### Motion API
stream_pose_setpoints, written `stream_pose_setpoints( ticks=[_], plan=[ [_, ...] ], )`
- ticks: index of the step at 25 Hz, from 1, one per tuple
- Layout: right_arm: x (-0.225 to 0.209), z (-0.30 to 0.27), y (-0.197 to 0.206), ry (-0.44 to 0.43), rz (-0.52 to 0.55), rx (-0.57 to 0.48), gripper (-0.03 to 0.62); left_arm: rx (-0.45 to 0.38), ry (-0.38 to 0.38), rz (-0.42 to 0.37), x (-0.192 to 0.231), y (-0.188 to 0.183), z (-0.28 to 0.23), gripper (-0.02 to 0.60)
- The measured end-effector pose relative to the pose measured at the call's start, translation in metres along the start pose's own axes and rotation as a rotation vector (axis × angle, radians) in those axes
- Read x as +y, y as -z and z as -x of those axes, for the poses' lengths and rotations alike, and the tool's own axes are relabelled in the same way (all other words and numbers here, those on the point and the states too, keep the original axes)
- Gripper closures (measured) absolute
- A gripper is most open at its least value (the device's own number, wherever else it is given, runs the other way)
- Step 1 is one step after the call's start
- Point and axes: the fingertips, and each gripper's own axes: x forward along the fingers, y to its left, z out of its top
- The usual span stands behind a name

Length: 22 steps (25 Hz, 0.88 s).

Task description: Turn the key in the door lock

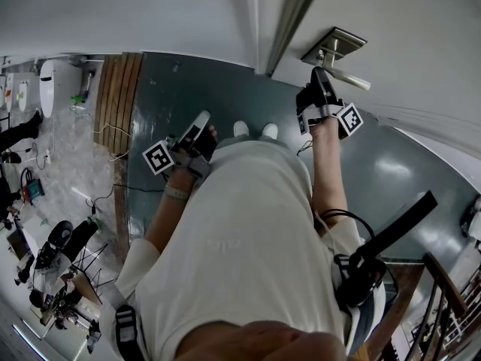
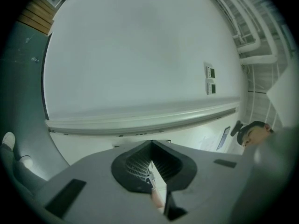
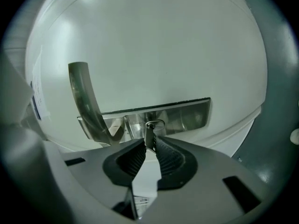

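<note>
A small metal key (image 3: 150, 132) sits in the keyhole of the brushed steel lock plate (image 3: 182, 115) on the white door (image 1: 406, 43). My right gripper (image 3: 150, 143) is shut on the key, its ribbed pads pinching the key's bow edge-on. The curved lever handle (image 3: 84, 101) sticks out to the left of the key. In the head view the right gripper (image 1: 319, 80) reaches up to the lock plate (image 1: 336, 45) beside the handle (image 1: 352, 77). My left gripper (image 1: 197, 132) hangs away from the door at waist height, shut with nothing held (image 2: 150, 168).
The door frame (image 1: 289, 17) runs up beside the lock. A wooden slatted strip (image 1: 120, 96) and cluttered gear (image 1: 52, 254) lie to the left on the floor. A stair railing (image 1: 443, 307) stands at the lower right. The person's shoes (image 1: 252, 129) face the door.
</note>
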Motion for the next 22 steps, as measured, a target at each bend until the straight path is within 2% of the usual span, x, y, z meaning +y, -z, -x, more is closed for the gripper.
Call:
stream_pose_setpoints(
  ticks=[2,4,5,6,10,22],
  plan=[
    [-0.0010,0.0012,0.0000,-0.017,-0.051,-0.003,0.523,0.003,0.000,-0.001,-0.0004,0.0011,-0.0004,0.574],
    [-0.0015,0.0020,-0.0002,-0.055,-0.159,-0.033,0.523,0.004,0.001,-0.002,-0.0012,0.0015,-0.0001,0.574],
    [-0.0023,0.0025,-0.0007,-0.081,-0.217,-0.056,0.557,0.004,0.000,-0.003,-0.0014,0.0014,0.0003,0.574],
    [-0.0025,0.0027,-0.0008,-0.101,-0.244,-0.069,0.557,0.004,0.000,-0.004,-0.0015,0.0013,0.0008,0.574],
    [-0.0015,0.0027,-0.0010,-0.105,-0.212,-0.057,0.557,0.002,-0.002,-0.007,-0.0022,0.0014,0.0015,0.574],
    [-0.0042,0.0017,-0.0018,-0.113,-0.218,-0.047,0.557,-0.001,0.002,-0.001,-0.0015,0.0033,0.0009,0.574]
  ],
)
